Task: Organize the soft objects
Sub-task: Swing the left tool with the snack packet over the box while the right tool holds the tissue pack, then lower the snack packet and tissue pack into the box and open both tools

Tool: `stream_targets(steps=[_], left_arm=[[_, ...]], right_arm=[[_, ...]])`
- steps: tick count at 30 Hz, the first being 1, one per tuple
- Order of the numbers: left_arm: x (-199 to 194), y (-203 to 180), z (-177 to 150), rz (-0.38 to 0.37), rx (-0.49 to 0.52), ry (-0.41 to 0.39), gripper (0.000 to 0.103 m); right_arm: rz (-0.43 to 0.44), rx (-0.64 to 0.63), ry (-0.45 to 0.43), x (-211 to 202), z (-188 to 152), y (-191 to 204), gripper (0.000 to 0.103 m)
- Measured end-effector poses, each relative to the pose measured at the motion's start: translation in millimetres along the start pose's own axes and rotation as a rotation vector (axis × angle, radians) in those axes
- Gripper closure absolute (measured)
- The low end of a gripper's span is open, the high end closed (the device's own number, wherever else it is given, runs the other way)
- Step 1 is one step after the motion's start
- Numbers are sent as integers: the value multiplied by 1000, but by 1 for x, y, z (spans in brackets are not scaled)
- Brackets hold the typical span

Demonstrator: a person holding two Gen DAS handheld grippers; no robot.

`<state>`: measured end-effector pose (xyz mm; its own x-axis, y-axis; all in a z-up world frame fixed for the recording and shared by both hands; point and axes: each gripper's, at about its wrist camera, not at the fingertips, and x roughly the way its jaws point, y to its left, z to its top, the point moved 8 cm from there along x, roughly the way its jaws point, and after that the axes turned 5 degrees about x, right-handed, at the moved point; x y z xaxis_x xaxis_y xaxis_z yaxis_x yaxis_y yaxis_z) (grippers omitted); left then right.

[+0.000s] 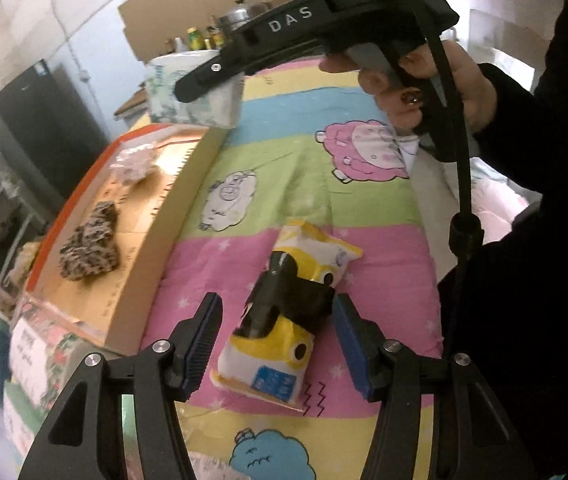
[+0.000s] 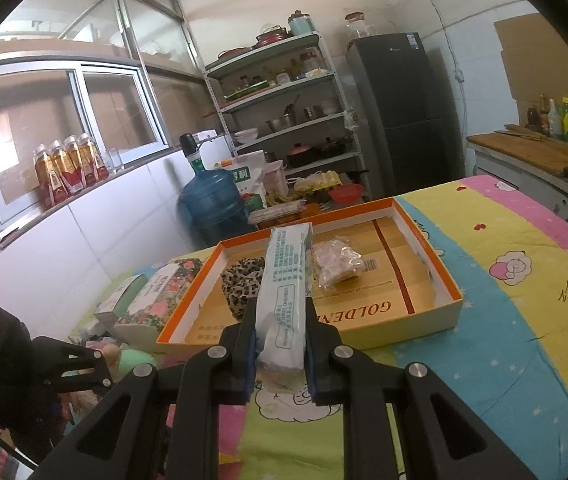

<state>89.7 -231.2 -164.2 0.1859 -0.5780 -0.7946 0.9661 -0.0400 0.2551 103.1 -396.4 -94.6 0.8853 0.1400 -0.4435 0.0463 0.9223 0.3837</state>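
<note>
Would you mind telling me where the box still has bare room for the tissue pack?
The box floor is bare on its right side, between the clear crinkly bag and the far wall, and along the printed near edge. The left side is crowded by the leopard scrunchie.

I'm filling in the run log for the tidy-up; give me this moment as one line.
left gripper: open over yellow pack | right gripper: shut on white tissue pack | box: leopard scrunchie, clear bag

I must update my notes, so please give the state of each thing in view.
Left claw: open around yellow tissue pack, not pressing.
Right claw: shut on white tissue pack.
Box: open, holding leopard scrunchie and clear bag.
</note>
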Motion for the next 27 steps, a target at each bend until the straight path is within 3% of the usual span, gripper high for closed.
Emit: stream_targets(steps=[6,17,23,27], left_arm=[[15,-5,-6,-33,25,28,44],[8,1,-5,-26,-144,-59,53],[-18,13,7,62,-328,-183,53],[-30,22,21,147,-399,-232,53]], right_arm=[[-15,9,8,3,-1,-6,83],[-18,10,11,7,-1,-4,83],[-19,-1,3,8,0,-4,84],[-20,-20,-7,6,3,-3,84]])
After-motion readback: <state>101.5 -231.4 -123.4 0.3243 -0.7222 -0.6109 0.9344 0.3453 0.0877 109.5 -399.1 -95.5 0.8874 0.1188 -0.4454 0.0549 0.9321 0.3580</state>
